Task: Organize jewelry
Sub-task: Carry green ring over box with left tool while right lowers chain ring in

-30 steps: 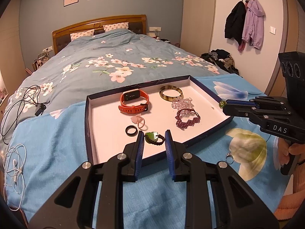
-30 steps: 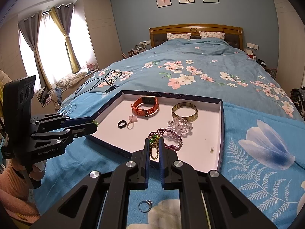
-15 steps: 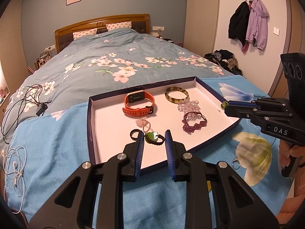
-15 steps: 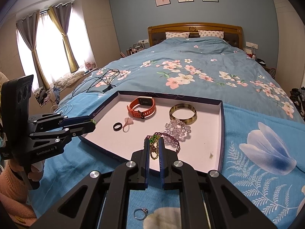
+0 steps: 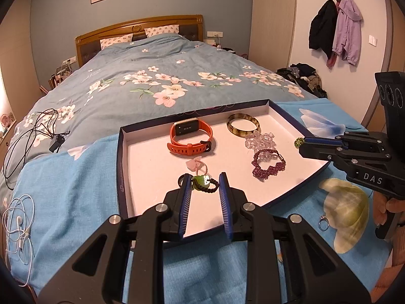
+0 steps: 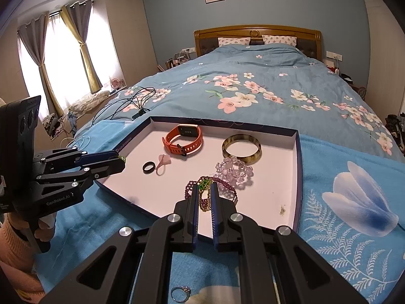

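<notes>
- Under both tongs spreads the bed [image 5: 106, 96], its flowered quilt covered at the near end by a light blue cloth [image 5: 71, 192].
- Ahead of both tongs on that cloth lies a shallow navy tray [image 5: 118, 167] with a pale floor.
- Beyond the left gripper [image 5: 204, 185], toward the tray's far wall, rests an orange watch [image 5: 189, 139]; a mottled bangle [image 5: 243, 124] lies to its right.
- Just past the right gripper [image 6: 205, 195] sit a clear crystal bracelet [image 6: 234, 169] and a purple beaded bracelet [image 6: 225, 185], touching each other.
- Between the left gripper's pads hangs a black cord bracelet with a green stone [image 5: 203, 183], clamped over the tray.
- Nipped in the right gripper's nearly closed jaws is a green and gold bead strand [image 6: 205, 192], also over the tray.
- Left of the right gripper lie a black ring [image 6: 148, 167] and a pink ring [image 6: 162, 163].
- Behind the right gripper's fingers, outside the tray, a silver ring [image 6: 180, 293] lies on the cloth.
</notes>
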`<state>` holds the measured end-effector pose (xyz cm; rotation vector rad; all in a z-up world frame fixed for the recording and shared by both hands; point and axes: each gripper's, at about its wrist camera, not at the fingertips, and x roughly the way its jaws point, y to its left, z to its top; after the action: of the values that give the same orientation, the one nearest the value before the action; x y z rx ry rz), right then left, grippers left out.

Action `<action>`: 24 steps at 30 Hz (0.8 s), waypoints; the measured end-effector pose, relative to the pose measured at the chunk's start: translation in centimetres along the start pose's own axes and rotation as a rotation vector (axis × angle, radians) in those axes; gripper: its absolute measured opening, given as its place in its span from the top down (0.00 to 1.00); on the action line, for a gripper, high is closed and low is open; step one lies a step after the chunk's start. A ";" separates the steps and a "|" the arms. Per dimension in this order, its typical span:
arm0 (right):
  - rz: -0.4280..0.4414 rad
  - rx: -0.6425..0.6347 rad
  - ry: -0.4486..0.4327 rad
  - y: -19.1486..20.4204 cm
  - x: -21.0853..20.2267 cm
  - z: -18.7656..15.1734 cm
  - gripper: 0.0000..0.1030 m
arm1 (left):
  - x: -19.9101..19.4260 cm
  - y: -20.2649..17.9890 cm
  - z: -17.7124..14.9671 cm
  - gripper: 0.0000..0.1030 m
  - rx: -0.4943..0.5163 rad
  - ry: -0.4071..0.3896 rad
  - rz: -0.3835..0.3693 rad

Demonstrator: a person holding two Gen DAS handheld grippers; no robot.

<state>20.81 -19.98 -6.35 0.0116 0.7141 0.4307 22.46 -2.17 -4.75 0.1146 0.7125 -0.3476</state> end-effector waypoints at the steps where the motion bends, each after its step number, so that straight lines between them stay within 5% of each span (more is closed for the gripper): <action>1: 0.000 0.001 0.001 0.0 0.1 0.0 0.93 | 0.1 0.0 0.0 0.78 -0.001 0.001 0.001; 24: -0.015 0.009 0.026 -0.7 1.5 0.3 0.93 | 1.9 0.2 0.3 0.78 -0.012 0.027 0.025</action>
<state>22.26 -19.98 -7.16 0.0089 0.7412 0.4145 24.05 -2.52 -5.82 0.1170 0.7387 -0.3183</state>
